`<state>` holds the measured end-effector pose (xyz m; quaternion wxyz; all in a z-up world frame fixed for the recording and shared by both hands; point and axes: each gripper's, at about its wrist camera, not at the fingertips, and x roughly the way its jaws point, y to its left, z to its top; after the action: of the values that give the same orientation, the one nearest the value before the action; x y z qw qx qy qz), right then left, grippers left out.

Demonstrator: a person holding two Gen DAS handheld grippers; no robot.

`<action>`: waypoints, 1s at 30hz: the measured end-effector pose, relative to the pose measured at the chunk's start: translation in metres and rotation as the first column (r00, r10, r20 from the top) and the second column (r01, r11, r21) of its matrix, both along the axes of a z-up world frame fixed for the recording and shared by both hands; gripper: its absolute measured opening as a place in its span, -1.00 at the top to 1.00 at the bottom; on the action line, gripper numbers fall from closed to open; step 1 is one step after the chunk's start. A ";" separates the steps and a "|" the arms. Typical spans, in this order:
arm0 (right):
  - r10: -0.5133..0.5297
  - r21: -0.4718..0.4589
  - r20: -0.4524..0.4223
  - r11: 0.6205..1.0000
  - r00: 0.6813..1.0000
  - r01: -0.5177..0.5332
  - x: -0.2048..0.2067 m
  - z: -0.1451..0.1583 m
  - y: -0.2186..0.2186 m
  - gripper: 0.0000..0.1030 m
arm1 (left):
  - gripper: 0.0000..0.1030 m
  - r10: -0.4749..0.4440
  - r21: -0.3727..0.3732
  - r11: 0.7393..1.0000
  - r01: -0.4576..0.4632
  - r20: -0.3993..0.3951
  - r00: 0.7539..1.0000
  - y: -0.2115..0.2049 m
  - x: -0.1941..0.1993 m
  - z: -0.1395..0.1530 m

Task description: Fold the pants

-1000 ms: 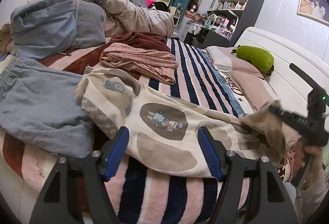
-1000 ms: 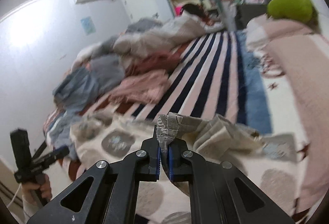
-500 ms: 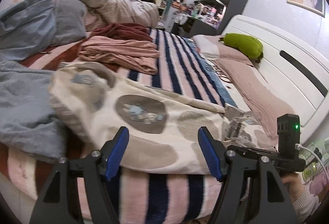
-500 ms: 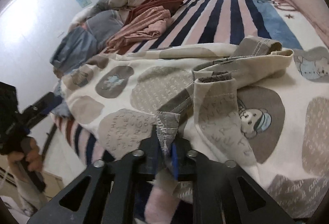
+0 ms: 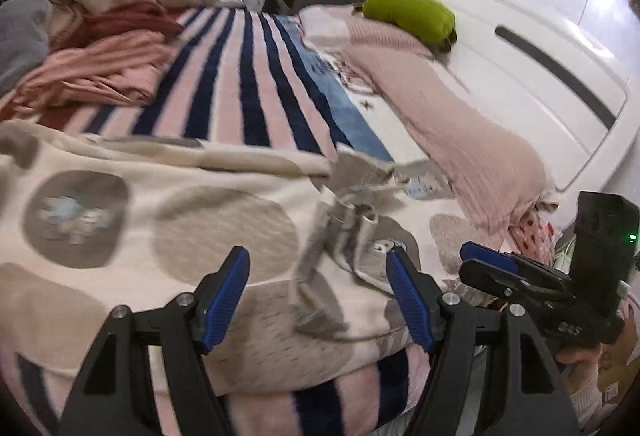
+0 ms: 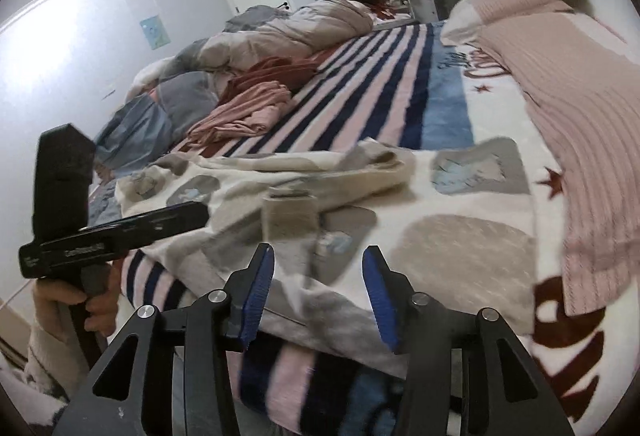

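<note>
Cream pants (image 5: 200, 220) with grey-brown patches and cartoon prints lie spread across the near edge of the striped bed (image 5: 248, 84). One leg end is folded back, its crumpled cuff (image 6: 288, 216) resting on top of the pants. My right gripper (image 6: 319, 260) hovers just short of that cuff. Its jaws are opening, and only loose fabric lies below them, not pinched. My left gripper (image 5: 316, 268) is open above the rumpled cuff area and holds nothing. The right gripper (image 5: 492, 268) shows close by on its right, held in a hand.
A pink garment pile (image 5: 92, 76) and a dark red one lie further back on the bed. A duvet heap (image 6: 280, 32) and grey-blue clothes (image 6: 132, 132) fill the far side. A pink blanket (image 5: 440, 116), green pillow (image 5: 412, 20) and white headboard (image 5: 540, 76) are on the right.
My right gripper has let go of the cuff, which now lies on the pants. My left gripper has swung right along the bed edge, close to the right gripper.
</note>
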<state>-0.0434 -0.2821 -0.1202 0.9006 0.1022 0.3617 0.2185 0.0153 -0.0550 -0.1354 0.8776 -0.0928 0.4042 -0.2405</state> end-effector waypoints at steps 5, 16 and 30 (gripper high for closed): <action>0.016 0.064 -0.011 0.998 1.000 -0.016 -0.001 -0.010 -0.020 0.18 | -0.30 -0.020 0.023 1.000 0.021 -0.057 0.998 -0.029 0.014 -0.019; -0.001 0.128 -0.028 0.992 1.000 0.004 0.000 -0.019 -0.037 0.18 | 0.90 0.043 0.013 0.999 -0.043 -0.034 0.999 -0.025 0.021 -0.020; 0.026 0.108 -0.041 0.994 0.999 -0.021 0.001 -0.016 -0.008 0.18 | 0.91 0.159 0.051 0.986 -0.161 0.029 0.987 0.021 -0.003 -0.015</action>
<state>-0.0423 -0.2899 -0.1366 0.8833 0.1509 0.3694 0.2459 0.0118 -0.0339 -0.1509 0.9012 -0.0986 0.3907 -0.1596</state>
